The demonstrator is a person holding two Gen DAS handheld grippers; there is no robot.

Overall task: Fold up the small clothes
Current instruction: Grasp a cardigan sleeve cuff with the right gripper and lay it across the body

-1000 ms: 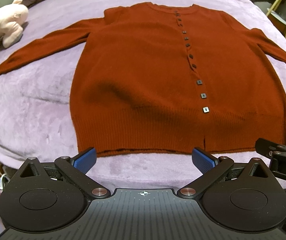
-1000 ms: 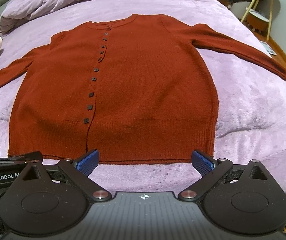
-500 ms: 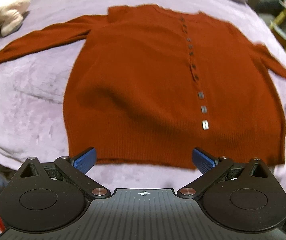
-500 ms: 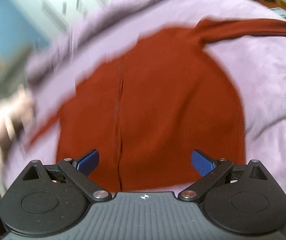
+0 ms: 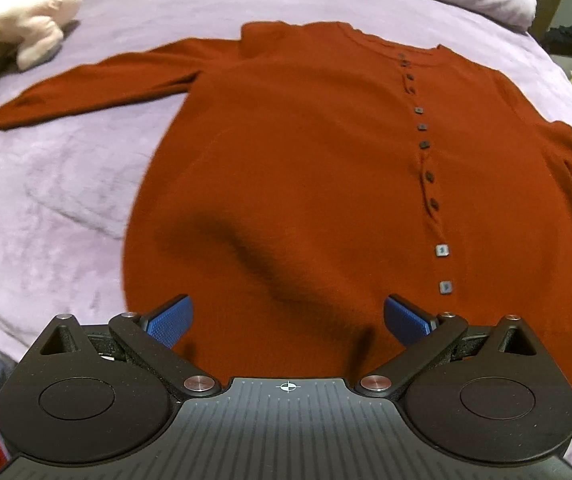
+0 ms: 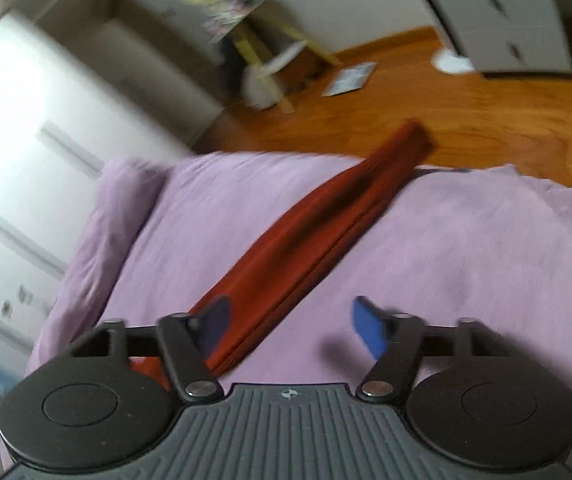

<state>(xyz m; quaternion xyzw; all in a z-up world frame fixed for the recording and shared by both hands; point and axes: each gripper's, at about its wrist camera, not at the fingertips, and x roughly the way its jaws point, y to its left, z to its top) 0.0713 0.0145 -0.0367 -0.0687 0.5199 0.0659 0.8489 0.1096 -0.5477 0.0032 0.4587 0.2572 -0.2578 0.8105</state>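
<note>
While the left tongs (image 5: 288,314) are hanging wide apart and empty over the hem, the rust-red cardigan (image 5: 306,176) is lying flat, buttoned, front up on the lilac bed cover (image 5: 46,208), one sleeve reaching toward a pink plush toy (image 5: 18,16) near the pillows. Over on the other side, the right tongs (image 6: 292,326) are also gaping with nothing between them, sitting just above the cardigan's other sleeve (image 6: 326,220), which is stretching toward the bed's edge; wooden floor (image 6: 466,120) is showing beyond, blurred.
</note>
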